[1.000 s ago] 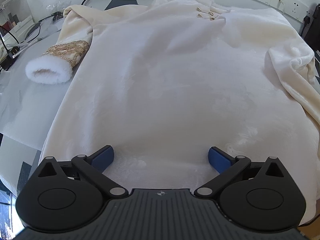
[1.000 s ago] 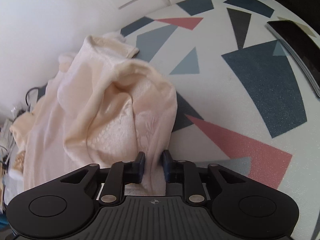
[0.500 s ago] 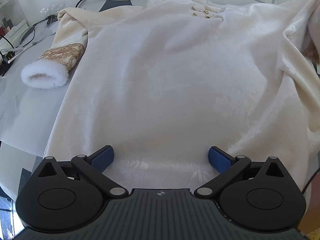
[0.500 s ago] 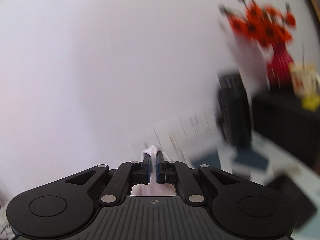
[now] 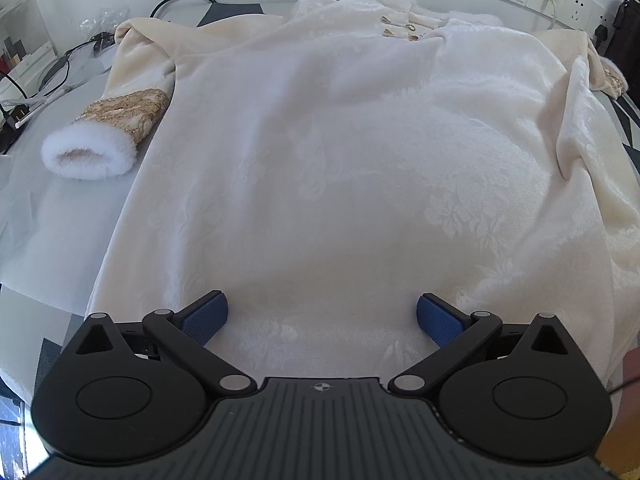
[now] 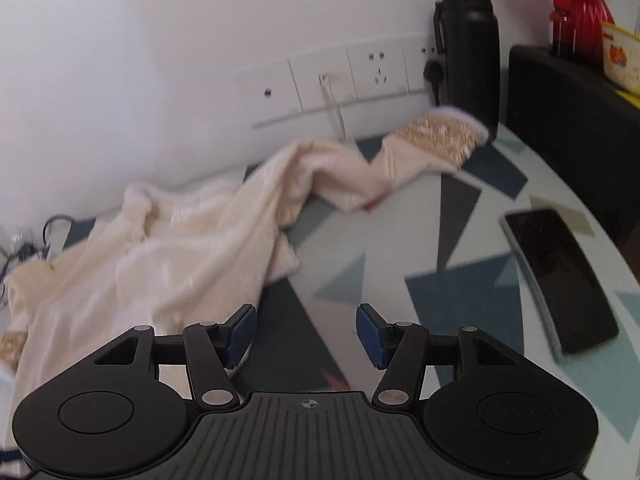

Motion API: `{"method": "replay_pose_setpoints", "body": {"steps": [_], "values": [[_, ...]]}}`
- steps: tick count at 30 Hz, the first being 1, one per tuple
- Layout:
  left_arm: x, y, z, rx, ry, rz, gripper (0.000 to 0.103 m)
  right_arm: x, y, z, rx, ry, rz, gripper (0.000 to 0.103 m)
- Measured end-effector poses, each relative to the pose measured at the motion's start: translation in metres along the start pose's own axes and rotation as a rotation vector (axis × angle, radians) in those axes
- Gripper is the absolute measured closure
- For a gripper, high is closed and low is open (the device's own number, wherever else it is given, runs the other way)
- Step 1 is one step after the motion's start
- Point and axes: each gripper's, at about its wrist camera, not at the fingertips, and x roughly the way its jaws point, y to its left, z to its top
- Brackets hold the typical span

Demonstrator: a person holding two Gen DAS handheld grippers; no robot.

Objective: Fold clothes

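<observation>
Table, left wrist view: pale tabletop point(image 5: 48, 216) almost covered by a cream coat point(image 5: 340, 152) laid flat, collar at the far side.
Left sleeve: lies out to the side, its fur cuff point(image 5: 86, 152) resting on the table beside the coat body.
Left gripper point(image 5: 320, 316): jaws spread wide over the near hem, nothing pinched.
Risk: closing here may gather both fabric layers and drag the coat body out of line.
Table, right wrist view: patterned tabletop point(image 6: 472, 280) below wall sockets point(image 6: 340, 76).
Right gripper point(image 6: 306, 330): jaws opening, nothing between them.
Right sleeve point(image 6: 360, 172): stretched loosely toward a black bottle point(image 6: 468, 52), gold cuff near its base.
Risk: a tug on the sleeve could tip the bottle; the phone point(image 6: 560, 276) lies inside the sweep path.
</observation>
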Motion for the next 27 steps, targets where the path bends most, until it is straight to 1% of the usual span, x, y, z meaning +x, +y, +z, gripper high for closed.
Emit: {"method": "replay_pose_setpoints", "body": {"steps": [2,4,6,7,9,10,11,14,17,19,21,25,27], "values": [[-0.002,-0.001,-0.001,-0.007,-0.004,0.012,0.0,0.0,0.002,-0.029,-0.024,0.048,0.002,0.051],[-0.007,-0.002,-0.004,-0.015,-0.012,0.041,0.0,0.001,0.009,-0.057,-0.043,0.088,-0.004,0.051],[-0.013,-0.003,-0.011,-0.005,-0.027,0.047,0.0,0.002,0.01,-0.075,-0.056,0.103,-0.009,0.051],[-0.016,-0.003,-0.014,0.0,-0.034,0.049,0.0,0.0,0.011,-0.081,-0.068,0.09,-0.017,0.053],[-0.018,-0.003,-0.021,0.024,-0.031,0.043,0.0,-0.004,0.015,-0.086,-0.081,0.093,-0.023,0.074],[-0.019,-0.003,-0.024,0.037,-0.028,0.04,0.0,-0.007,0.017,-0.086,-0.067,0.098,-0.023,0.095],[-0.02,-0.002,-0.025,0.042,-0.028,0.033,0.0,-0.011,0.018,-0.085,-0.045,0.103,-0.024,0.095],[-0.021,0.008,-0.027,0.055,-0.014,-0.009,0.0,-0.031,0.018,-0.084,0.037,0.069,-0.03,0.096],[-0.02,0.021,-0.029,0.068,0.004,-0.047,0.0,-0.066,0.013,-0.091,0.15,0.036,-0.059,0.097],[-0.022,0.03,-0.033,0.081,-0.002,-0.084,0.0,-0.09,0.01,-0.104,0.215,0.025,-0.113,0.097],[-0.025,0.036,-0.041,0.122,-0.02,-0.117,0.0,-0.112,0.006,-0.126,0.281,0.037,-0.168,0.097],[-0.032,0.049,-0.055,0.189,-0.061,-0.156,0.001,-0.119,0.014,-0.167,0.366,0.088,-0.241,0.097],[-0.04,0.063,-0.059,0.187,-0.091,-0.158,0.002,-0.113,0.02,-0.178,0.391,0.075,-0.274,0.097]]}}
